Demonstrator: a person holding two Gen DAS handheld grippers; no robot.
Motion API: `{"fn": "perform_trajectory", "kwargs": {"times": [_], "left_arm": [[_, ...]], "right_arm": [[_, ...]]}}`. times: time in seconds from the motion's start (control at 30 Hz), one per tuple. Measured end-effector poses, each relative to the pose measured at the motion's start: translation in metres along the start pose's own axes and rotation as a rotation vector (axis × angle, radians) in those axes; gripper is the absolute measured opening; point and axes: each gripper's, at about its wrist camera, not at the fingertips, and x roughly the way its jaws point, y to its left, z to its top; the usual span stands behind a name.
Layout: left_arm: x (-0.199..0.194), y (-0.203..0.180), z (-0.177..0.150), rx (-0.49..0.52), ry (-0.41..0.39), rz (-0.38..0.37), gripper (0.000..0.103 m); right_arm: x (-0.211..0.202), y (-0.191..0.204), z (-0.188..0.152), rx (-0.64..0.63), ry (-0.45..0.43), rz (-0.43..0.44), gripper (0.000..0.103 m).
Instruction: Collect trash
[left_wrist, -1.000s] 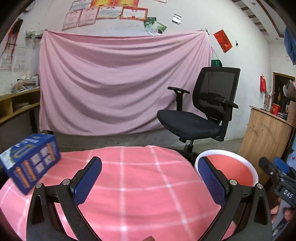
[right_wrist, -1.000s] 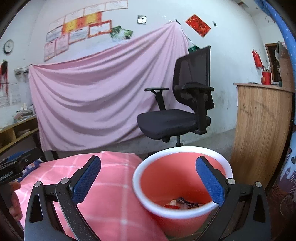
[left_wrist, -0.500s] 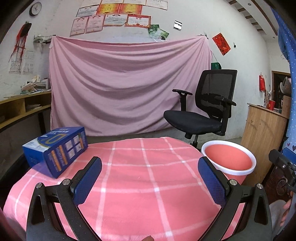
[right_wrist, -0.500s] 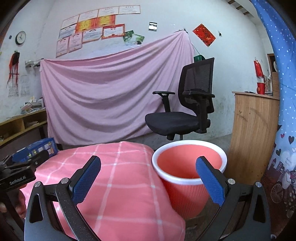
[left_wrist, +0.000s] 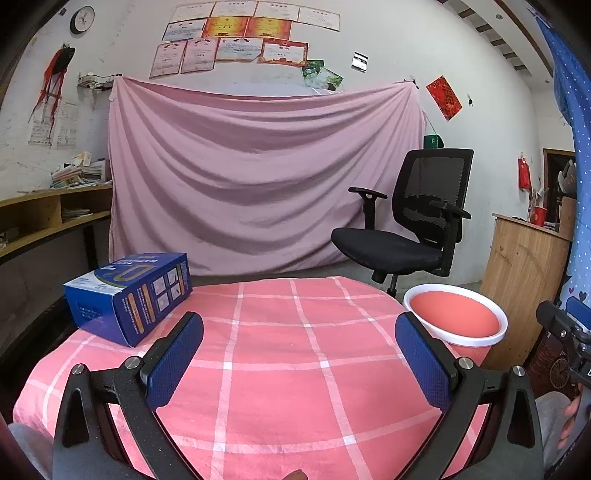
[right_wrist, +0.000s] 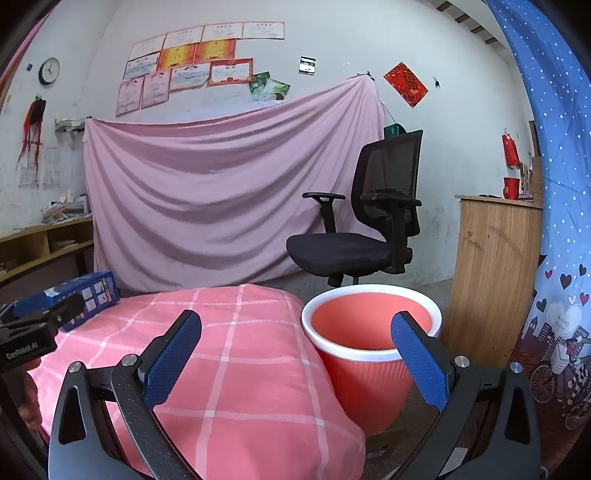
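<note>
1. Trash itself cannot be made out in either view; the round salmon-pink plastic bin with a white rim (right_wrist: 371, 332) stands on the floor just beside the right edge of the table, and its bottom is hidden from both cameras.
2. The left gripper (left_wrist: 299, 354) hangs over the pink cloth with a white check pattern (left_wrist: 280, 332) that covers the table, its blue-padded jaws spread wide with nothing between them.
3. The right gripper (right_wrist: 295, 354) is likewise wide open and holds nothing; one pad sits in front of the cloth, the other in front of the bin's near rim.
4. A blue rectangular cardboard box with printed panels (left_wrist: 129, 291) lies on the far left part of the cloth, well apart from the bin.
5. A black mesh-backed office chair (right_wrist: 369, 229) stands behind the bin, in front of a draped pink sheet (left_wrist: 258, 177) on the wall.
6. A wooden counter (right_wrist: 495, 273) stands to the right of the bin.
</note>
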Motion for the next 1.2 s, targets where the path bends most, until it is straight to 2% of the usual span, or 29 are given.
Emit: {"fn": "perform_trajectory", "kwargs": {"times": [1.2], "left_arm": [[0.001, 0.0041, -0.0034, -0.003, 0.0, 0.003, 0.102]], "right_arm": [[0.0008, -0.0024, -0.0027, -0.003, 0.014, 0.013, 0.103]]}}
